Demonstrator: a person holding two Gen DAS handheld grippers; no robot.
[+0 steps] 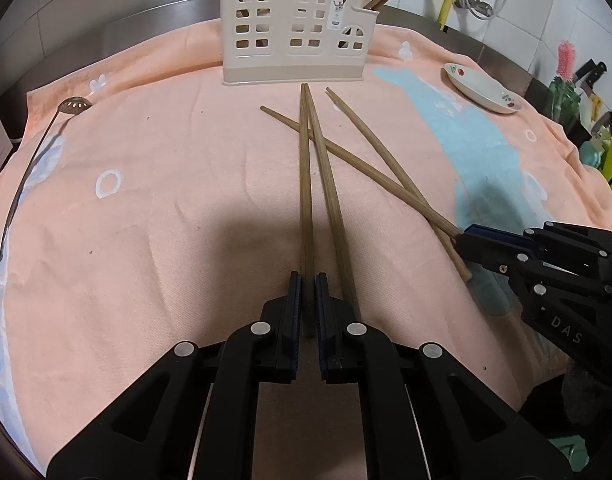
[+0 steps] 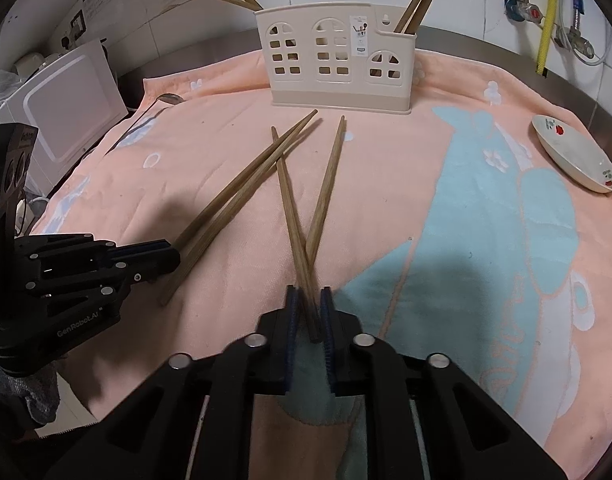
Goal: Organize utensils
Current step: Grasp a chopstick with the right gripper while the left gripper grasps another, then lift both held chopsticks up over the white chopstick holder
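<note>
Left gripper (image 1: 308, 280) clamped on one chopstick (image 1: 306, 184); right gripper (image 2: 309, 292) clamped on a crossed chopstick (image 2: 292, 208). Bare towel (image 1: 146, 200) lies leftward, holder (image 1: 294, 28) far.

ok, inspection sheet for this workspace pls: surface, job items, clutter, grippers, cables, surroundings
Surface: peach towel with a blue print covers a steel counter.
Job's things: four loose chopsticks lie crossed on the towel; the cream holder stands upright behind them with more chopsticks in it.
Clutter: a slotted spoon lies at the towel's left edge, a small dish at the right.
Grippers: left gripper is shut on one chopstick; right gripper is shut on the ends of the crossed pair.
Cables: nothing seen on the towel; hoses hang on the wall.
Surroundings: tiled wall, white appliance at left, knives at right.
</note>
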